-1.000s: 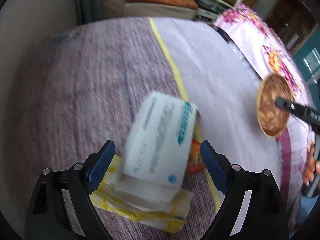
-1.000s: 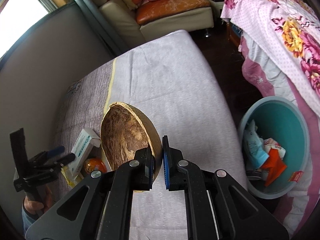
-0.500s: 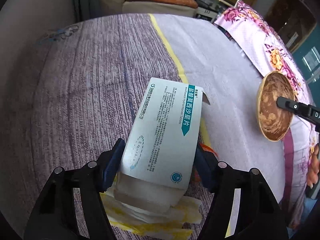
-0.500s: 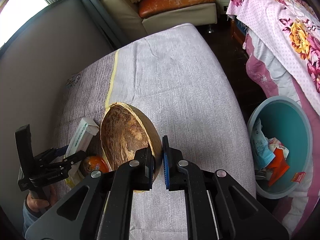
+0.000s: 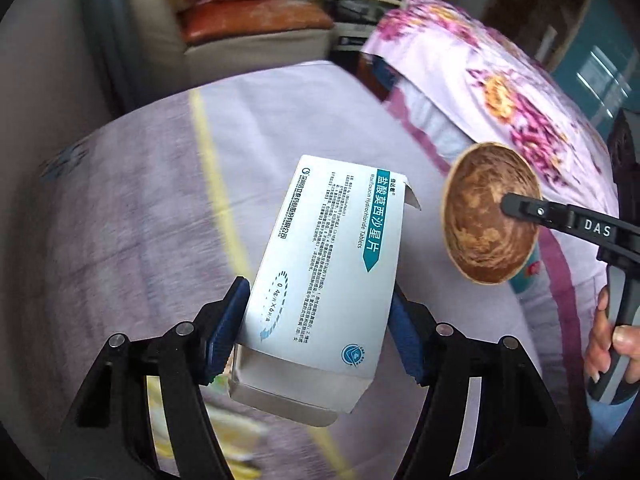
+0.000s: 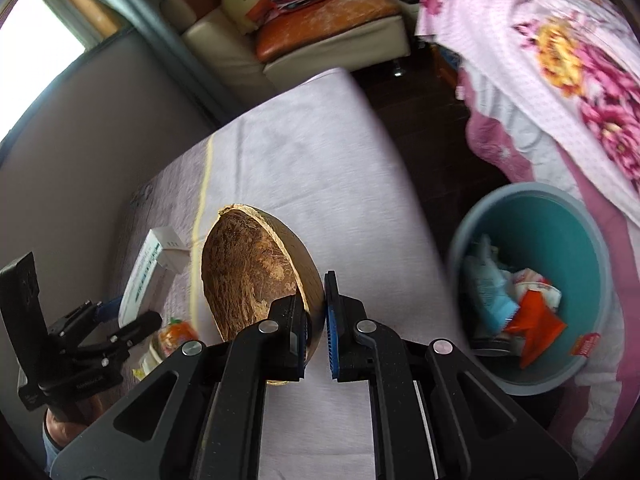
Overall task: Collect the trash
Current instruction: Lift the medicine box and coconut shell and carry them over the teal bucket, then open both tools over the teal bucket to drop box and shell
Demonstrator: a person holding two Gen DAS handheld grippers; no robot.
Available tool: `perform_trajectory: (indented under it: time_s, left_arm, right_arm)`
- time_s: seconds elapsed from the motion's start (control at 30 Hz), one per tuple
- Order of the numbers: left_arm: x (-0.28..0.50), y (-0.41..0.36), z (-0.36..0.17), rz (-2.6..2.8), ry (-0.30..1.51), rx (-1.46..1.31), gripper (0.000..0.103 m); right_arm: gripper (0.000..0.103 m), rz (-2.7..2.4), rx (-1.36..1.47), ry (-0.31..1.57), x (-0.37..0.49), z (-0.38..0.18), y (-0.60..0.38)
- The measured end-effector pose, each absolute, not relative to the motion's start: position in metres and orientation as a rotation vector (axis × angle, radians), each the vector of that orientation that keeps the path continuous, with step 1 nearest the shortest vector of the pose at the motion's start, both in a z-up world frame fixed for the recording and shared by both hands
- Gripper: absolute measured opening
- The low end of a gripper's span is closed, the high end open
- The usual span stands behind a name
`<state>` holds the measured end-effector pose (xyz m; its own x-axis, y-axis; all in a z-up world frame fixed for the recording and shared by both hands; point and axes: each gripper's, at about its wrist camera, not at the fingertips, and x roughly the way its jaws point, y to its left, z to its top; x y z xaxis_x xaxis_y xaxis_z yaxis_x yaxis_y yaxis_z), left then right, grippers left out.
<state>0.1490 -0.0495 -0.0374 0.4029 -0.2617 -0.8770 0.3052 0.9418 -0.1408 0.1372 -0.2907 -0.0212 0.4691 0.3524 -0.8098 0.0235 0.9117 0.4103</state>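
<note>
The left gripper [image 5: 320, 334] is clamped on a white medicine box [image 5: 324, 280], holding it up off the lilac mattress [image 5: 120, 220]. The right gripper [image 6: 316, 326] is pinched tight on the rim of a brown coconut shell half [image 6: 248, 272], also in the air. A teal bin [image 6: 560, 240] with wrappers inside stands on the floor just beside the mattress, to the right.

Both wrist cameras look steeply down along their fingers, close over the mattress [image 5: 132, 216]. They share it — and each sees the other's gripper.
</note>
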Motion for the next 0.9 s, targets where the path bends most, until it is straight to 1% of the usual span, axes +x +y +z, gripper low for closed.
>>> perform_trajectory:
  time_s: [0.27,0.47,0.6,0.73,0.8,0.9]
  left_arm:
    - [0.153,-0.179,-0.047,-0.54,1.143,0.15,0.068]
    - [0.15,-0.265,-0.067,-0.631,1.196,0.228,0.068]
    - [0.149,-0.299,-0.08,-0.647,1.224,0.27,0.069]
    - [0.156,-0.318,-0.088,-0.635,1.242,0.28,0.072]
    - [0.159,-0.326,-0.091,-0.623,1.256,0.282,0.079]
    - [0.16,-0.325,-0.091,-0.603,1.244,0.288,0.079]
  right_arm:
    - [0.008,-0.028,0.439,0.986,0.104,-0.024,-0.392]
    - [0.008,-0.178,0.473,0.978,0.078,-0.038,-0.461]
    - [0.008,-0.208,0.484,0.996,0.072,-0.051,-0.484]
    - [0.008,-0.209,0.492,1.019,0.073,-0.065,-0.499]
    - [0.008,-0.208,0.496,1.027,0.073,-0.072,-0.505]
    - [0.008,-0.207,0.492,1.038,0.074,-0.079,-0.507]
